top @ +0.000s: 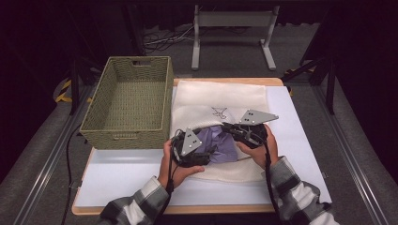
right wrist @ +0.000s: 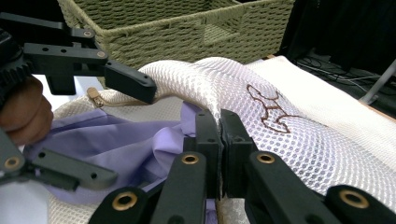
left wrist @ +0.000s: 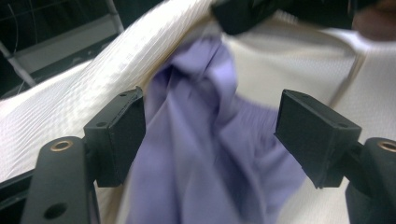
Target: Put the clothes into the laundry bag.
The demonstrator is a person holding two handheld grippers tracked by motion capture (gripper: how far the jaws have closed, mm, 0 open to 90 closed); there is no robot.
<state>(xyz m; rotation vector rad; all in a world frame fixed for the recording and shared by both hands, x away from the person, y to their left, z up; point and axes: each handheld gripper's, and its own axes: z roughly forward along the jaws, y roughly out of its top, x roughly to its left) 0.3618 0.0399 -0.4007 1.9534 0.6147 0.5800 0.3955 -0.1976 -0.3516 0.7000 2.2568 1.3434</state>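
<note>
basket (top: pixel 126 101) stood at left on the surface (top: pixel 131 178) | left gripper (top: pixel 202 157) was spread wide around the purple cloth (top: pixel 220 147) | cloth lay half inside the white mesh bag (top: pixel 220 101) | right gripper (right wrist: pixel 219 135) was pressed together, pinching the bag's edge

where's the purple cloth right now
In the high view the purple cloth lies in the opening of the white mesh bag, mid-table between the left gripper and right gripper, right of the woven basket.
</note>
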